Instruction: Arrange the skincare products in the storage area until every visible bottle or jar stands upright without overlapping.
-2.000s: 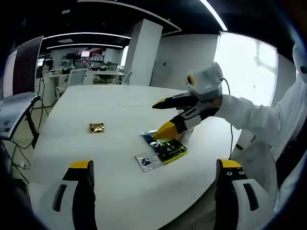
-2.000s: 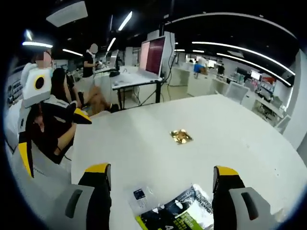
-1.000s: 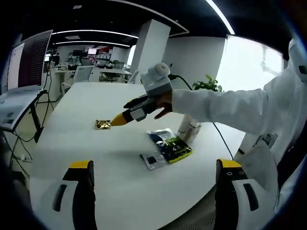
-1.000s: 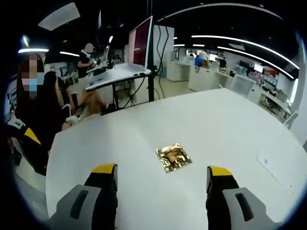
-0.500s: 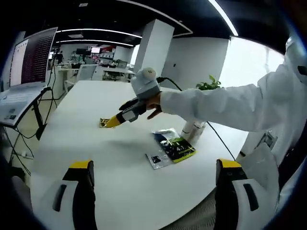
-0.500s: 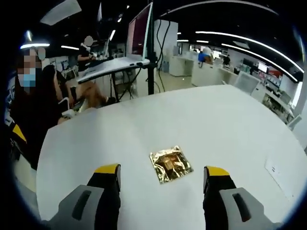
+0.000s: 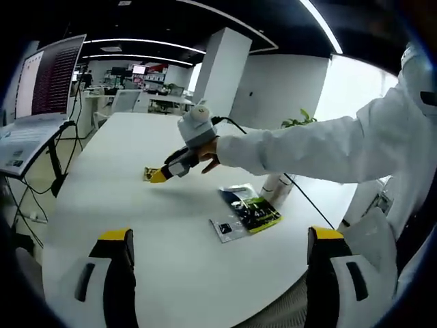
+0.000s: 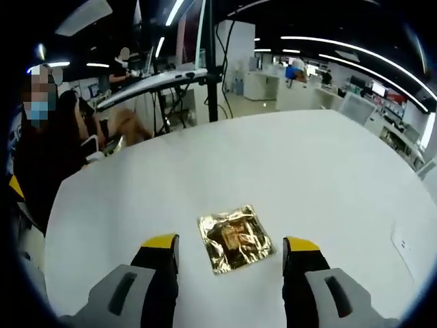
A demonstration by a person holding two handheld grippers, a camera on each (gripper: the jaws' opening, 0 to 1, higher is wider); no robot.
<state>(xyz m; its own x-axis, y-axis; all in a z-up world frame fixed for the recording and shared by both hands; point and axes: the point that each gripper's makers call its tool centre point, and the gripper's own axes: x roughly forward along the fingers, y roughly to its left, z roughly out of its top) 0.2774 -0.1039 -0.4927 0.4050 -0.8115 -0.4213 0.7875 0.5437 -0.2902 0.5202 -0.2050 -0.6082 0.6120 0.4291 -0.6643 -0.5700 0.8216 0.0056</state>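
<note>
A gold foil sachet [image 8: 235, 238] lies flat on the round white table [image 8: 328, 171]. My right gripper [image 8: 231, 244] is open, its yellow-tipped jaws straddling the sachet just above the tabletop. In the left gripper view, the right gripper [image 7: 164, 175] reaches out on a white sleeve, its tips at the gold sachet [image 7: 148, 173]. A dark and green packet [image 7: 251, 208] and a small silver sachet [image 7: 222, 228] lie nearer, with white bottles [image 7: 276, 186] beside the packet. My left gripper [image 7: 220, 236] hovers open over the near table edge, holding nothing.
A monitor on a stand [image 7: 44, 78] and a desk stand left of the table. People sit beyond the table's far edge [image 8: 48, 137]. A small white label [image 8: 403, 242] lies on the table at right. A potted plant [image 7: 300, 120] stands behind the bottles.
The right gripper has travelled from above the dark packet across the table to the gold sachet and lowered, so the sachet now sits larger between its jaws. The left gripper stays put.
</note>
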